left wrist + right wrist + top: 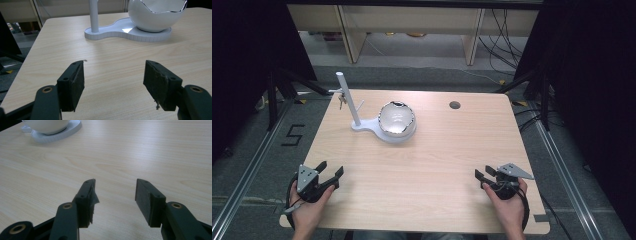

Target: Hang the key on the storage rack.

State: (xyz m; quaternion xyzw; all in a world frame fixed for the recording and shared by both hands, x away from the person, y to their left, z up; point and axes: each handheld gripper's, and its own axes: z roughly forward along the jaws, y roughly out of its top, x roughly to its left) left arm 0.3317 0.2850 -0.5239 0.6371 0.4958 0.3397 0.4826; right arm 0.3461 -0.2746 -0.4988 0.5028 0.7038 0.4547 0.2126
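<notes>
Down at the frame's lower corners, the left gripper [328, 171] and right gripper [483, 174] both rest with jaws spread wide, holding nothing. Well apart, above centre, sits a white egg-shaped bowl [397, 120] on a stand [362, 125]. It looks hard, glossy, likely slippery and breakable; the jagged rim seems the best purchase.

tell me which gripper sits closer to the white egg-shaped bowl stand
The left gripper. The white bowl stand sits left of the table's middle, so it is nearer that gripper than the right gripper at the far right edge.
</notes>
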